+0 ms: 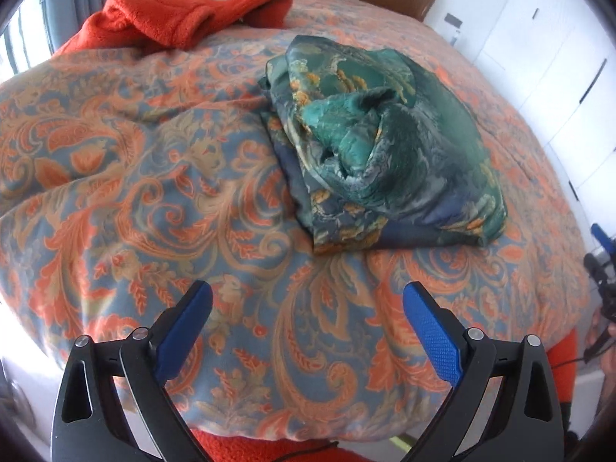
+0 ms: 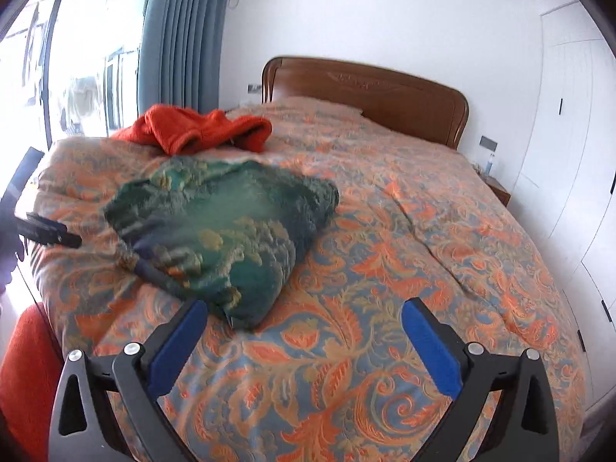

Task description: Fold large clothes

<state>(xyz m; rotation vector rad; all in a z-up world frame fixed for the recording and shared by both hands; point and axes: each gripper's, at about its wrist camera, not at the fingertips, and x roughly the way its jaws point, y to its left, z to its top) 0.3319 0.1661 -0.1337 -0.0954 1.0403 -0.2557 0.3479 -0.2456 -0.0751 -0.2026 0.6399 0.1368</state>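
A green patterned garment (image 1: 385, 146) lies folded in a thick bundle on the orange paisley bedspread (image 1: 154, 192). It also shows in the right wrist view (image 2: 223, 231), left of centre. My left gripper (image 1: 308, 296) is open and empty, hovering over the bedspread just short of the bundle. My right gripper (image 2: 304, 313) is open and empty, its left fingertip close to the bundle's near corner. The right gripper shows at the far right edge of the left wrist view (image 1: 600, 261). The left gripper shows at the left edge of the right wrist view (image 2: 46, 231).
A crumpled orange fleece garment (image 1: 184, 15) lies at the far side of the bed, also in the right wrist view (image 2: 192, 127). A wooden headboard (image 2: 365, 92), a grey curtain (image 2: 184, 30), a window and white wardrobes (image 2: 577, 154) surround the bed.
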